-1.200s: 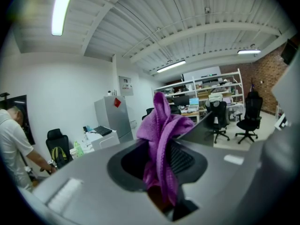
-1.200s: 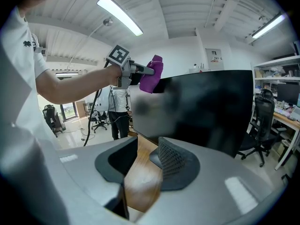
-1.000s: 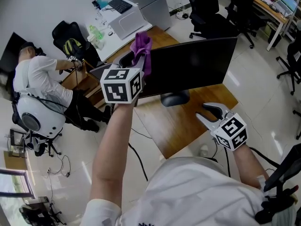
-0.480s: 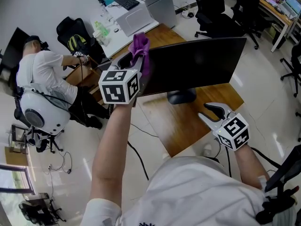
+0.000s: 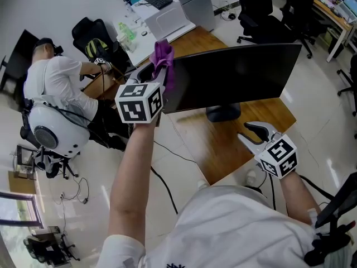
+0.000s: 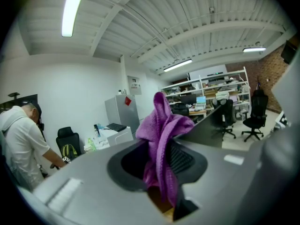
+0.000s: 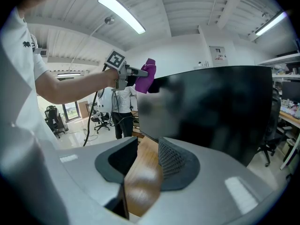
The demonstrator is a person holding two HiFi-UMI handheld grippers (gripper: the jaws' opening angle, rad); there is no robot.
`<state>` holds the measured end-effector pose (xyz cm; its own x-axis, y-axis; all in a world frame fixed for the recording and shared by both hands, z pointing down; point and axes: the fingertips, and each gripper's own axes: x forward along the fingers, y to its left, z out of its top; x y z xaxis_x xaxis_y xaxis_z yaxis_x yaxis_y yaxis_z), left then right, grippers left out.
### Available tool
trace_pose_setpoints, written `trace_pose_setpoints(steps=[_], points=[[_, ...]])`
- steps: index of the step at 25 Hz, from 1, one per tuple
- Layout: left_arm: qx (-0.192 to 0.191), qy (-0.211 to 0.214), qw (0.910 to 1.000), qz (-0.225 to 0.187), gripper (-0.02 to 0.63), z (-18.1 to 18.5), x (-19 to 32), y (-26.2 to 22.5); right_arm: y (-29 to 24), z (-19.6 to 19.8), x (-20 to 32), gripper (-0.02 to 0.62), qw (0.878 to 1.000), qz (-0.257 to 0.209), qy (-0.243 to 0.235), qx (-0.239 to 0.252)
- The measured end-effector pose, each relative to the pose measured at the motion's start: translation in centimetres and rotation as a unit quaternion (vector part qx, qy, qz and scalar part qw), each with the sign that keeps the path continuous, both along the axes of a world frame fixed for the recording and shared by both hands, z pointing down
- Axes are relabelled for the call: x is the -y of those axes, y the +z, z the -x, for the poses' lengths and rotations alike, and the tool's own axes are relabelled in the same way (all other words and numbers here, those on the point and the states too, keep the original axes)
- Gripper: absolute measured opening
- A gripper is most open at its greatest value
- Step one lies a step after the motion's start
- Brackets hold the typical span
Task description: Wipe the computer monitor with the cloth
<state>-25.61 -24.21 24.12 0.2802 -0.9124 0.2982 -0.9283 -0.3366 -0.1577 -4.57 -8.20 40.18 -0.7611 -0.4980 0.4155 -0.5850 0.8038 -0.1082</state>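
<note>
The black computer monitor [image 5: 234, 74] stands on a wooden desk [image 5: 223, 147] with its dark screen facing me. My left gripper [image 5: 155, 71] is raised at the screen's upper left corner and is shut on a purple cloth [image 5: 163, 56]. In the left gripper view the cloth [image 6: 164, 135] hangs bunched between the jaws of that gripper [image 6: 157, 161], with the monitor's edge [image 6: 206, 125] just behind. My right gripper [image 5: 249, 133] hovers low over the desk's front right, open and holding nothing. The right gripper view looks past that gripper [image 7: 143, 165] at the screen [image 7: 211, 107] and the cloth [image 7: 146, 76].
The monitor's round foot [image 5: 223, 113] sits mid-desk. A person in a white shirt [image 5: 56, 82] sits at the left beside a white rounded machine [image 5: 53, 130]. A white box-like device [image 5: 164, 18] lies beyond the desk. Black office chairs [image 5: 262, 10] stand behind. Cables trail on the floor [image 5: 162, 183].
The head view has drifted, so the desk and monitor sit further right in the picture. The left gripper keeps the cloth at the screen's upper left corner. The right gripper has barely moved.
</note>
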Motion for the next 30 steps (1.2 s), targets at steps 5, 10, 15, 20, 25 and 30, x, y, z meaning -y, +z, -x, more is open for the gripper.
trace_pose_setpoints(steps=[5,10,15,20,25,30], points=[[0.001,-0.004,1.0,-0.001,0.129,1.2,-0.1,0.2,0.3,0.5,0.0,0.14,1.0,0.002,0.001,-0.002],[0.001,-0.008,1.0,0.002,0.128,2.2,-0.7,0.5,0.5,1.4,-0.4,0.14,1.0,0.003,-0.003,0.001],[0.003,-0.014,0.9999,0.003,0.128,4.0,-0.7,0.5,0.7,2.8,-0.4,0.14,1.0,0.007,-0.007,0.002],[0.005,-0.021,0.9998,0.004,0.128,5.5,-0.9,0.7,1.1,3.7,-0.3,0.14,1.0,0.01,-0.008,0.003],[0.005,-0.026,0.9996,0.008,0.129,7.1,-0.9,1.0,1.5,4.9,-0.5,0.14,1.0,0.015,-0.012,0.005],[0.007,-0.028,0.9995,0.008,0.129,8.4,-1.3,1.2,2.0,5.7,-0.7,0.14,1.0,0.017,-0.011,0.005]])
